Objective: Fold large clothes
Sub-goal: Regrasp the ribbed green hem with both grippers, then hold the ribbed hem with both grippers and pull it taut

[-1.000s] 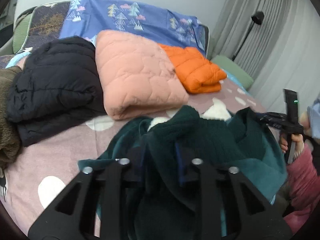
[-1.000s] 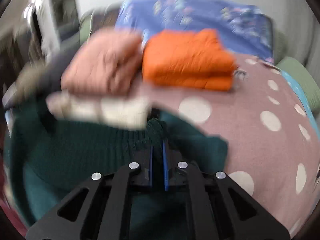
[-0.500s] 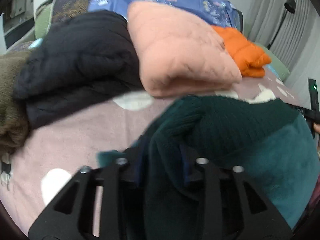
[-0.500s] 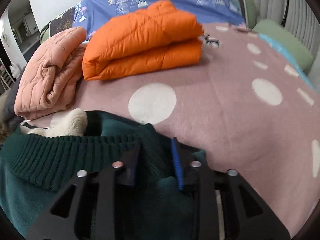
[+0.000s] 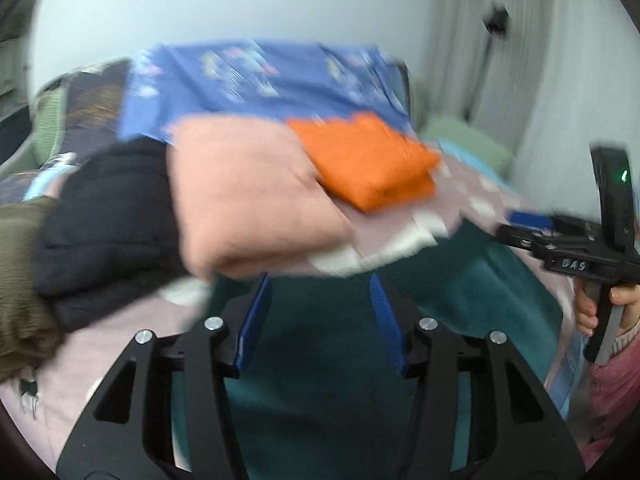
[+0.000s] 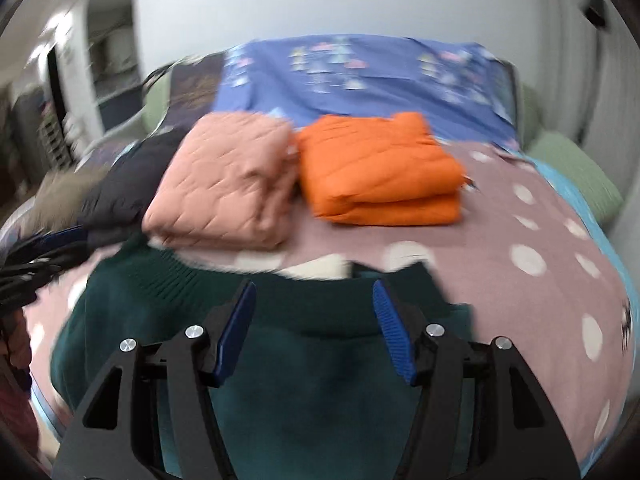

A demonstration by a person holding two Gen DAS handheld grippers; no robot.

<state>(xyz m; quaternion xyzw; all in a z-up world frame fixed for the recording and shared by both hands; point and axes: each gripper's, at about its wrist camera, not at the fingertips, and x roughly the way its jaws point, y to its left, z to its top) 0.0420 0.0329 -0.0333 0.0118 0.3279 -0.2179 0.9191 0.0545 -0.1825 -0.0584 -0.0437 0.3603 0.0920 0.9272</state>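
Left tongs (image 5: pixel 318 318) stand open, empty. Right tongs (image 6: pixel 314 332) are opening, gripping nothing. Dark green sweater (image 6: pixel 320 380) lies released near on the bed (image 6: pixel 500 304), apparently to settle a fold.

I see a plain white wall (image 6: pixel 320 4) behind the bed (image 6: pixel 500 280), whose cover is mauve with white dots. Pale curtains (image 5: pixel 520 60) hang at right; a doorway (image 6: pixel 104 72) opens at left.
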